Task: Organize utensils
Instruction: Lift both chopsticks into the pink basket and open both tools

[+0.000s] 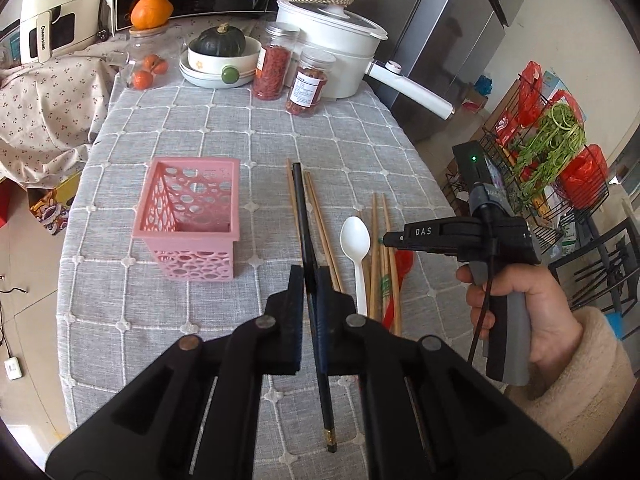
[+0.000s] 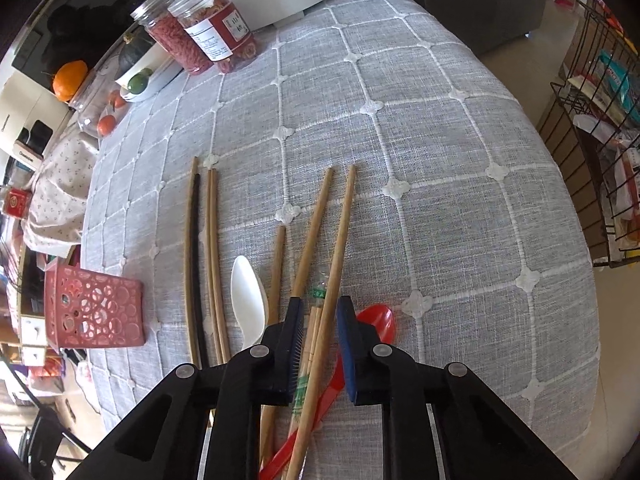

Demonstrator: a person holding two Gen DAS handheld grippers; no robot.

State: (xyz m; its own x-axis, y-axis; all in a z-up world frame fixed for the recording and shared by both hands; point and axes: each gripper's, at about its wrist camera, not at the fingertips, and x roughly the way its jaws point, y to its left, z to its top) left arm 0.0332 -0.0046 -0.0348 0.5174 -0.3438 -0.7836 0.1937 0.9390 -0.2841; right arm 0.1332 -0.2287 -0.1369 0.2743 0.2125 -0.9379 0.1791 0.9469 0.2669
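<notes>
My left gripper (image 1: 310, 280) is clamped on a black chopstick (image 1: 304, 224), right of the pink basket (image 1: 192, 220). My right gripper (image 2: 318, 312), lettered "DAS", stands parted over wooden chopsticks (image 2: 320, 216) and a red spoon (image 2: 378, 322); a white spoon (image 2: 250, 300) lies beside. An appliance (image 1: 52, 16) reads "CHANGHONG".

The right tongs (image 2: 318, 320) are hovering with jaws apart over wooden chopsticks (image 2: 320, 216) and a red spoon (image 2: 374, 320) lying on the table (image 2: 460, 184), a white spoon (image 2: 248, 296) lying just left.
</notes>
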